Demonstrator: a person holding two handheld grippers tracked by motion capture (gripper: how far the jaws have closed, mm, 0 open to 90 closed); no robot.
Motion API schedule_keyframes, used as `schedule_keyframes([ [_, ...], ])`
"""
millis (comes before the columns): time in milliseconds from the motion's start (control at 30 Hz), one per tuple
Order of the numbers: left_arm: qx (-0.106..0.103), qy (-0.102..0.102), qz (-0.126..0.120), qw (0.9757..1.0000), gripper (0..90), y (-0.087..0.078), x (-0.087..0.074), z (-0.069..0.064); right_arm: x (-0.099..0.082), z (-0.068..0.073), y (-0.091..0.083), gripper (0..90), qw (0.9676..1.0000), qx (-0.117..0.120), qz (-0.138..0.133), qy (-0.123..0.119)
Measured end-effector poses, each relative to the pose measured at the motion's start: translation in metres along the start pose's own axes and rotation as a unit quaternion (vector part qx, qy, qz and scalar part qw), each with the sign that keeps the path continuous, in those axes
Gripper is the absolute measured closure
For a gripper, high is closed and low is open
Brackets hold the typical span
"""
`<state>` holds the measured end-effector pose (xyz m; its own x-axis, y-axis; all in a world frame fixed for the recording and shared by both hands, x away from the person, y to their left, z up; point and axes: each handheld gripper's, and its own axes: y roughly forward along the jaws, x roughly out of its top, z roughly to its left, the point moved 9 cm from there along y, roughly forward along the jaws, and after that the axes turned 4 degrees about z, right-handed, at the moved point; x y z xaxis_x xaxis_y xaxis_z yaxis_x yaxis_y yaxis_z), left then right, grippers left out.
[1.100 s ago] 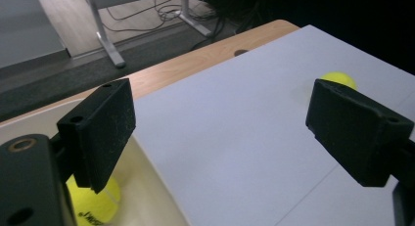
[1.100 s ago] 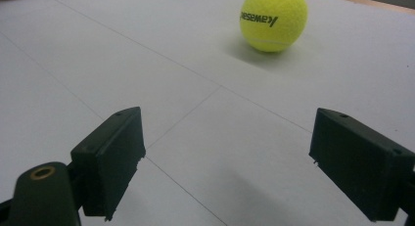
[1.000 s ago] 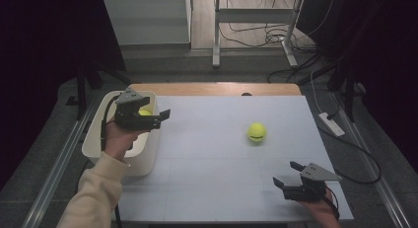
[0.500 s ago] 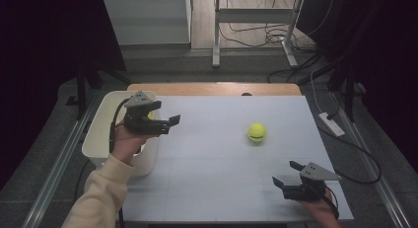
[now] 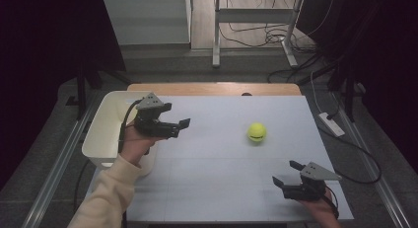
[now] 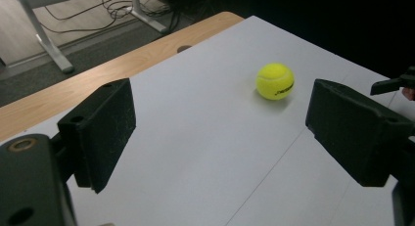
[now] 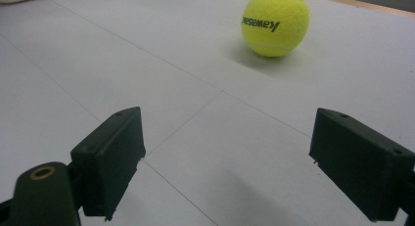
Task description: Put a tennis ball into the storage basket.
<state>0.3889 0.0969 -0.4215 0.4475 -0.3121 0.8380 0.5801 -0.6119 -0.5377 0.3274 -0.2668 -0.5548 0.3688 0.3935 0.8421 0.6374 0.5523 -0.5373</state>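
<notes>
My white desk [image 5: 217, 188] has a wooden strip [image 5: 212, 88] along its far edge. Beyond it lies grey floor [image 5: 197, 65], a metal table leg [image 5: 216, 30] and loose cables [image 5: 261, 38]. Both sides of the room are dark.

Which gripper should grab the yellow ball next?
Probably the left gripper: its open, empty jaws point across the table straight at the tennis ball. The right gripper, also open and empty, sits low near the table's front edge.
</notes>
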Motion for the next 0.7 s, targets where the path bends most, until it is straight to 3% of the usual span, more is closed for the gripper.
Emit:
schedule_keyframes([
  [700, -0.035, 0.026, 0.027, 0.9987, 12.4, 0.040, 0.004, -0.034, -0.001, 0.000, -0.002, 12.8, 1.0000, -0.002, 0.001, 0.000],
])
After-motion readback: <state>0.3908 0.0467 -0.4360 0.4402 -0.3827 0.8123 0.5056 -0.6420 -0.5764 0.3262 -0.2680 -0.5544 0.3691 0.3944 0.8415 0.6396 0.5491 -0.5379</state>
